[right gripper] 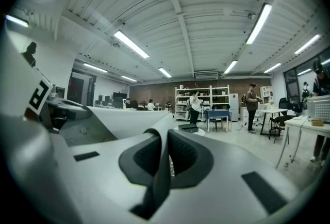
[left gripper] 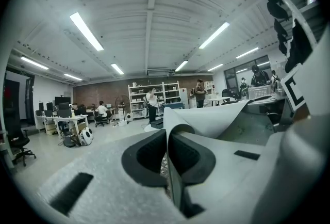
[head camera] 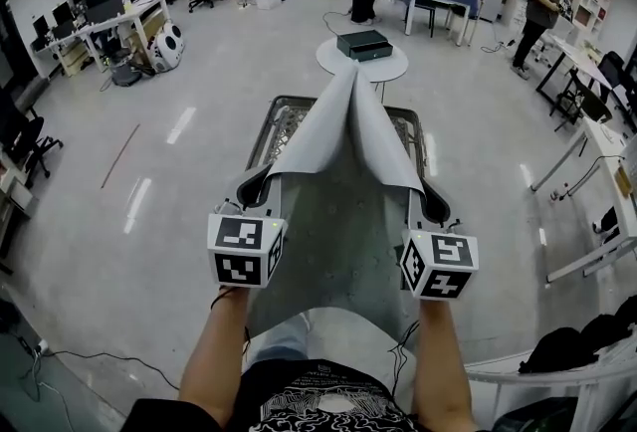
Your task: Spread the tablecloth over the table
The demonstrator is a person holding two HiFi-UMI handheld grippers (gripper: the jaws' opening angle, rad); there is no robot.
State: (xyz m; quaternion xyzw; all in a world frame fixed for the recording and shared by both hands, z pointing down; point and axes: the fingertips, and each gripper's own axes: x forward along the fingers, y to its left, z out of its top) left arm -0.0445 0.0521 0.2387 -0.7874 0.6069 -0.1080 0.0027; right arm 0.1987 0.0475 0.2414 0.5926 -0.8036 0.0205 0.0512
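So that it can settle across the desk below, the grey tablecloth hangs raised and peaked, one near corner pinched tight in the left hand-held gripper, the other in the right hand-held gripper.

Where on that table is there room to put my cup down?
Only narrow bare strips of table either side of the raised cloth. The middle is crowded: the left gripper and right gripper hold the cloth there. Beyond, the round table's rim around the box is free.
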